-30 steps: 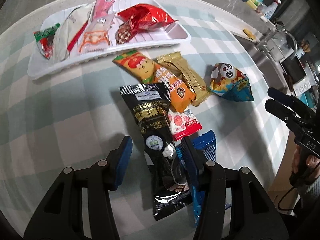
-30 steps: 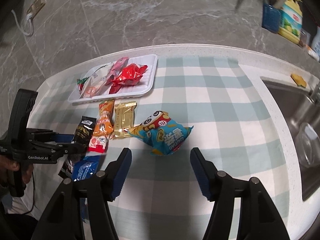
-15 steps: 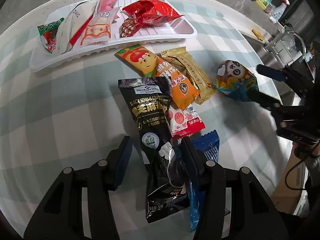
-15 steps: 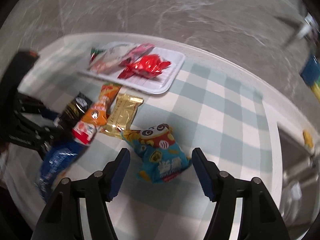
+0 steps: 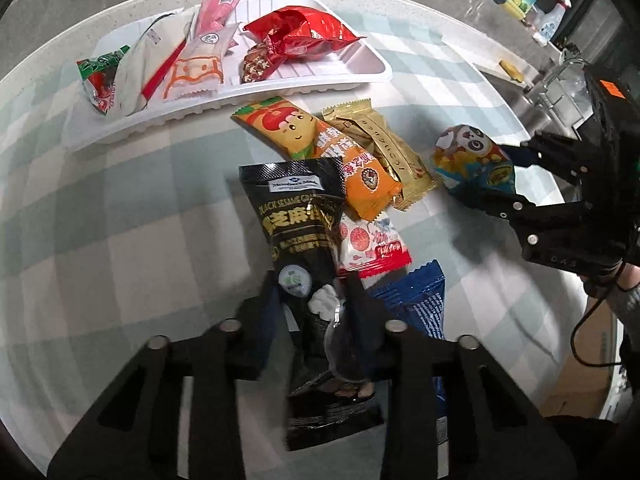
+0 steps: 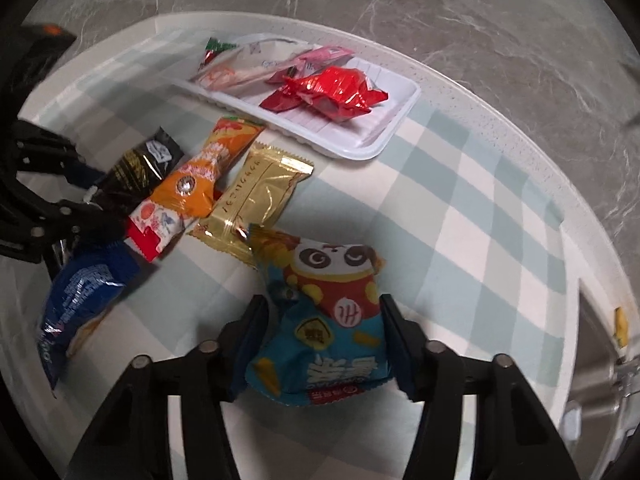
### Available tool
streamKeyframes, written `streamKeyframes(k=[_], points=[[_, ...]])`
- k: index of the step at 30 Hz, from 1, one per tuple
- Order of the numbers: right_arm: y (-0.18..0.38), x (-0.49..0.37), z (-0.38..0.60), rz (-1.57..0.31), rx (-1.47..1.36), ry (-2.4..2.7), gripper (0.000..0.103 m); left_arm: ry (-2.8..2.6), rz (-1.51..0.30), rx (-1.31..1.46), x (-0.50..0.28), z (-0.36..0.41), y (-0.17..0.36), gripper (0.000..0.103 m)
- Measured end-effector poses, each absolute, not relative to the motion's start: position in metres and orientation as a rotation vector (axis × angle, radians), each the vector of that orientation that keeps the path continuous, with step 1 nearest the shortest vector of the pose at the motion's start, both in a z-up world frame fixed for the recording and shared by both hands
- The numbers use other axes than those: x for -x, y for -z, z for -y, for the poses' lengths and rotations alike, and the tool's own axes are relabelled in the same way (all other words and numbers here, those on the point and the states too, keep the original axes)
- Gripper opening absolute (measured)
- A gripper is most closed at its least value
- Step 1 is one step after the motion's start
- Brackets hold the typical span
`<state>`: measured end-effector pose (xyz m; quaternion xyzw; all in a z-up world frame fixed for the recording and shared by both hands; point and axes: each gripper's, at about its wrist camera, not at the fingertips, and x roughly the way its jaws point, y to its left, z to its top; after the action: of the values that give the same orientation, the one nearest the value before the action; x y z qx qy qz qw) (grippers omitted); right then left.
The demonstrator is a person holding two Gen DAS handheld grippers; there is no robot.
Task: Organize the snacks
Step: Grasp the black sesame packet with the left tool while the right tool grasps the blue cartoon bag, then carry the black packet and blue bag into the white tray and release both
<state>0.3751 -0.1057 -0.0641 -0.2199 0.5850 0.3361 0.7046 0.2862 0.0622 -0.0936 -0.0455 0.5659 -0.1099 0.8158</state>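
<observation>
- The left gripper (image 5: 316, 300) is pinching the near half of the black pouch (image 5: 298, 216); both pads press its sides, so the pouch is caught and not merely straddled.
- The pouch's long axis runs straight out from the gripper, near to far, its sealed top pointing at the tray (image 5: 360, 76). The far end lies over the orange pack (image 5: 340, 152).
- Just right of the pouch sit the red-white pack (image 5: 372, 246) and the blue pack (image 5: 420, 300), both touching or nearly touching it.
- The right gripper (image 6: 320, 340) brackets the panda bag (image 6: 328, 312) with a finger at each side. The right pad looks to be touching the bag. I cannot tell whether the left one does, or whether the grip is firm.
- The bag's long axis also lies along this gripper, its far tip against the gold pack (image 6: 260, 196).
- The tray lies far and left of the loose pile, already holding several packs, with bare ribbed floor at its right end beside the red wrapper (image 5: 304, 34).
- My reading: the left hand is nearer the tray, so the pouch probably goes first, lifted clear and carried forward along its own axis.
- Risk: raising the pouch may drag the orange pack beneath its top.
</observation>
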Motion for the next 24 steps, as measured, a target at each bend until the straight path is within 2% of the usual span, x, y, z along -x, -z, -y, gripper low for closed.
streamKeyframes(k=[3, 12, 24], points=[[0.061, -0.378, 0.116, -1.343, 0.370, -0.743, 0.049, 0.234, -1.196, 0.131, -0.285, -0.068, 0.093, 0.022], [0.053, -0.380, 0.145, -1.433, -0.003, -0.726, 0.048, 0.229, -1.179, 0.208, -0.282, -0.087, 0.086, 0.022], [0.038, -0.391, 0.145, -1.430, -0.189, -0.719, 0.048, 0.229, -1.123, 0.302, -0.283, -0.114, 0.059, 0.022]])
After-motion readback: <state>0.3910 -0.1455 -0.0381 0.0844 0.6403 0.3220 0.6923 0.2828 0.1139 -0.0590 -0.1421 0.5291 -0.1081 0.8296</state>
